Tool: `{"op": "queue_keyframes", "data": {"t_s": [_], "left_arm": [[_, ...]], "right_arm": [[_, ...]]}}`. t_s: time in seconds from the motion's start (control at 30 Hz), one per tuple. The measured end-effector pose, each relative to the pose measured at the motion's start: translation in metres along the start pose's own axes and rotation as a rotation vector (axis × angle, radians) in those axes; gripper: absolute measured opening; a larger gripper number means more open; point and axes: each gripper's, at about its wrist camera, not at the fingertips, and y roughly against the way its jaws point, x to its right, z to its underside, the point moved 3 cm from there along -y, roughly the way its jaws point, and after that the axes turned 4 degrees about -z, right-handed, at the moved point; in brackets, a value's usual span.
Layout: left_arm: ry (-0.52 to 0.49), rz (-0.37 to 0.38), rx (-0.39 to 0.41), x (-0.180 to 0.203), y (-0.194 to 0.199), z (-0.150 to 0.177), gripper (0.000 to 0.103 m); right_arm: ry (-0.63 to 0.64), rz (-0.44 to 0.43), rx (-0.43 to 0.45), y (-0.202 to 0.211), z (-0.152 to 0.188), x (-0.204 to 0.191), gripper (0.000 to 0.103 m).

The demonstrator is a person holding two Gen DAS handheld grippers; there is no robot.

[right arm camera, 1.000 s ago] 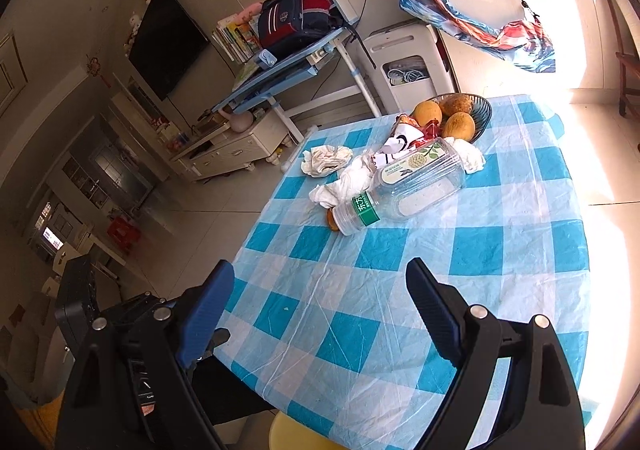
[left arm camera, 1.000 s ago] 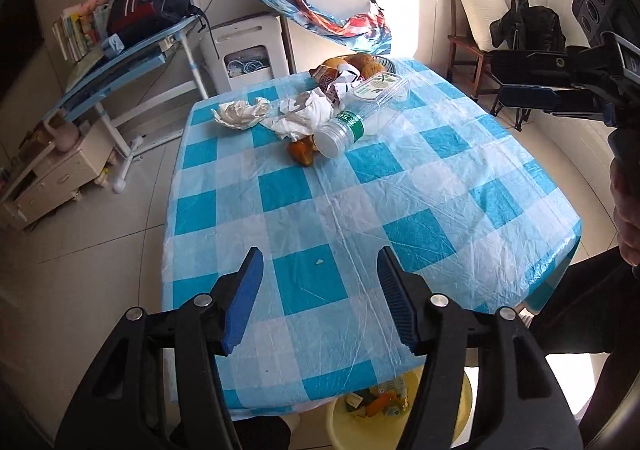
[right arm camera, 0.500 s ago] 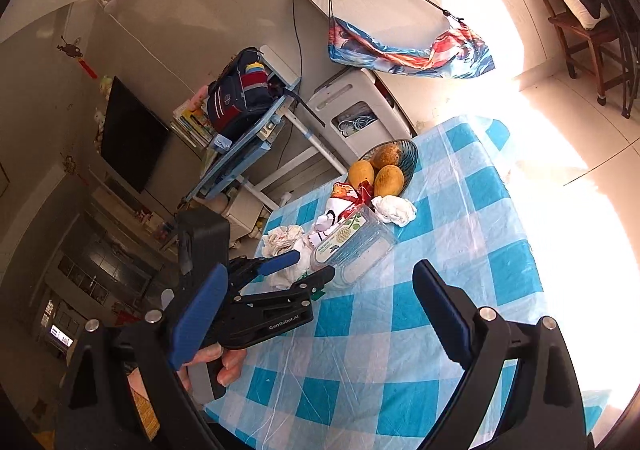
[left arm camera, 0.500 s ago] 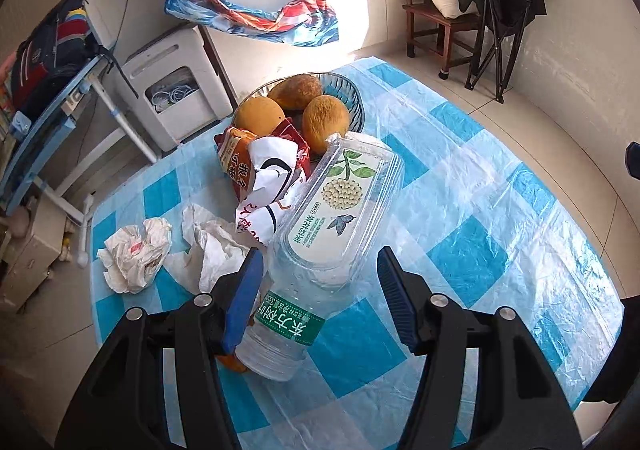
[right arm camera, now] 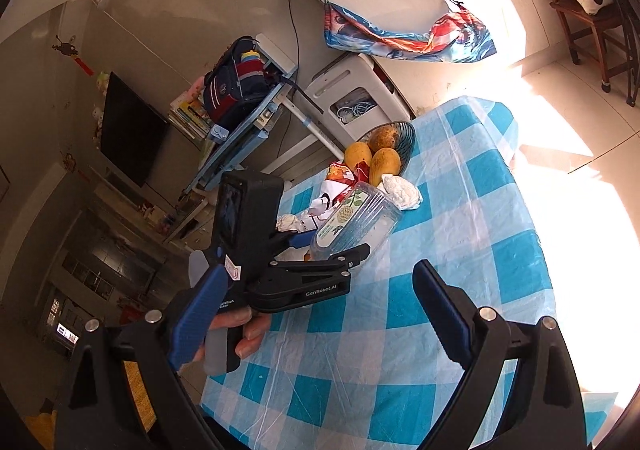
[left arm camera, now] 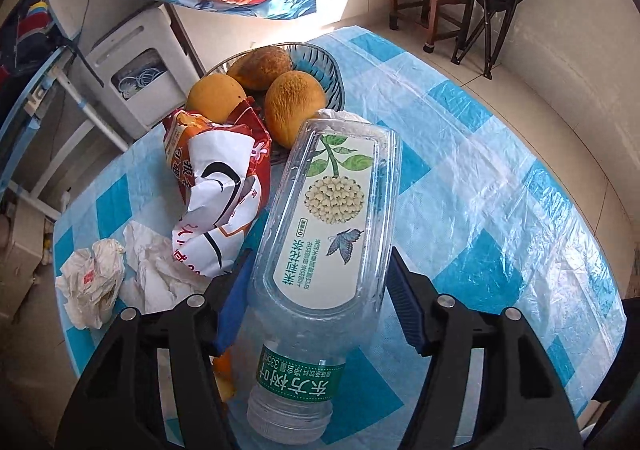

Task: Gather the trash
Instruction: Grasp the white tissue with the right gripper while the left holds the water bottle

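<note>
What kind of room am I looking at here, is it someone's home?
Most likely a lived-in home's living and dining area. A checked tablecloth covers a table holding a fruit bowl; a flat television hangs on the wall and a school backpack sits on a desk.

The left gripper (left arm camera: 316, 302) points steeply down, jaws opening; the right gripper (right arm camera: 320, 322) gapes wide, nearer.

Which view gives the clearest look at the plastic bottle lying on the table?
The left wrist view: the plastic bottle fills the frame, label and cap end readable, lying between the left gripper fingers, whose jaws are opening. The right wrist view shows it small and farther off, partly hidden behind that gripper.
</note>
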Motion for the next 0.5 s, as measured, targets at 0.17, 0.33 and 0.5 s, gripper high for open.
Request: {"op": "queue_keyframes", "data": {"t_s": [0.17,0.33,0.5], "left_arm": [[0.074,0.023,0.008,-0.005,0.024,0.035,0.058],[0.11,-0.01,-0.005,-0.007,0.061,0.106,0.058],[0.241,-0.072,-0.009,-0.034,0.094,0.18,0.058]], "right_arm": [[0.01,0.001,-0.002,-0.001,0.0,-0.001,0.09],[0.032,-0.005,-0.045,-0.013,0.007,-0.008,0.09],[0.103,-0.008,-0.12,-0.034,0.023,-0.026,0.09]]}}
